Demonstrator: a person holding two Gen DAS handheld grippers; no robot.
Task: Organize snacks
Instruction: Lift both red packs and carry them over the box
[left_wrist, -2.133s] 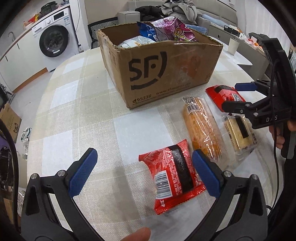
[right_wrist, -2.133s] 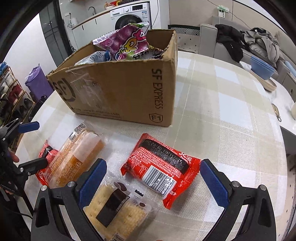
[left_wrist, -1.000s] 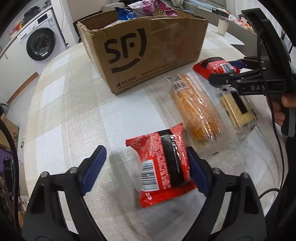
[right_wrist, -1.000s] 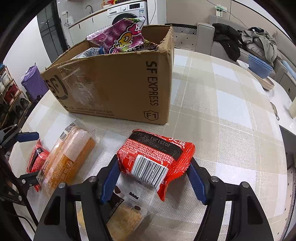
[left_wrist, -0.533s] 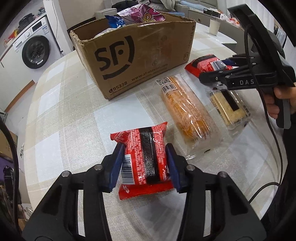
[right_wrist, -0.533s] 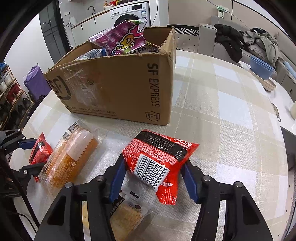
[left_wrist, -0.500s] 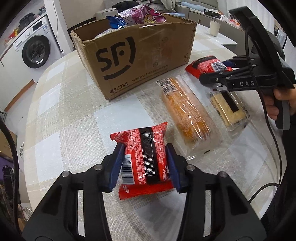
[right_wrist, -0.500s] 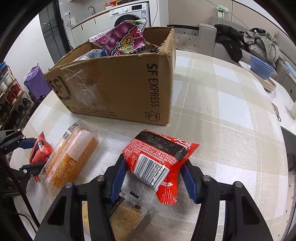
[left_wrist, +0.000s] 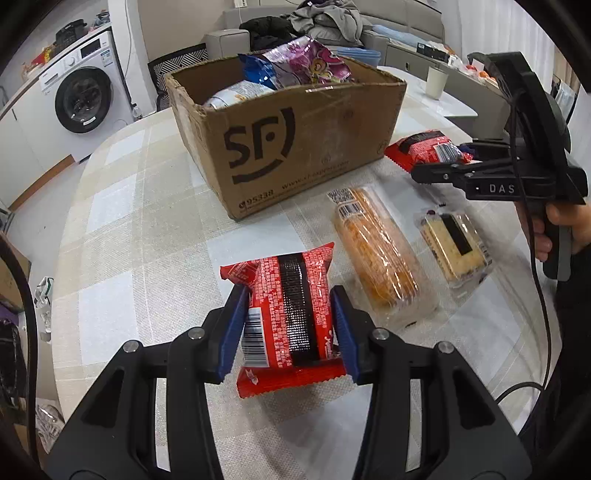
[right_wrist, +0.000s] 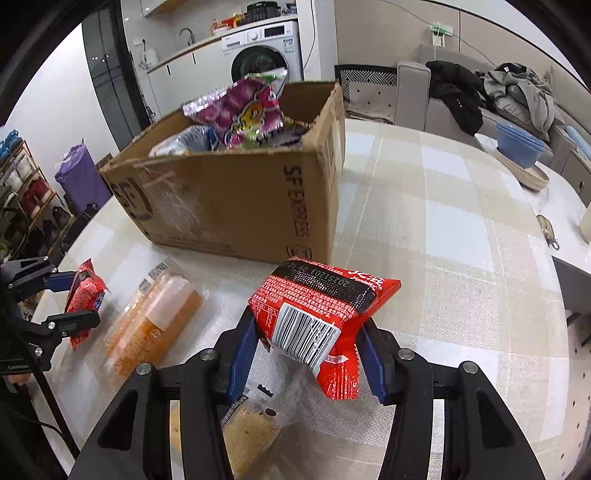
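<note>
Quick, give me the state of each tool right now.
Left tool: shut on a red snack packet.
Right tool: jaws closing on another red snack packet, pads already pressing its sides.

Left tool (left_wrist: 288, 325) clamps a red snack packet (left_wrist: 290, 317) before the cardboard box (left_wrist: 295, 147)

Snack bags (left_wrist: 295, 62) in box (left_wrist: 295, 147), wrapped cakes (left_wrist: 376, 254) on table (left_wrist: 147, 221) before it
</note>
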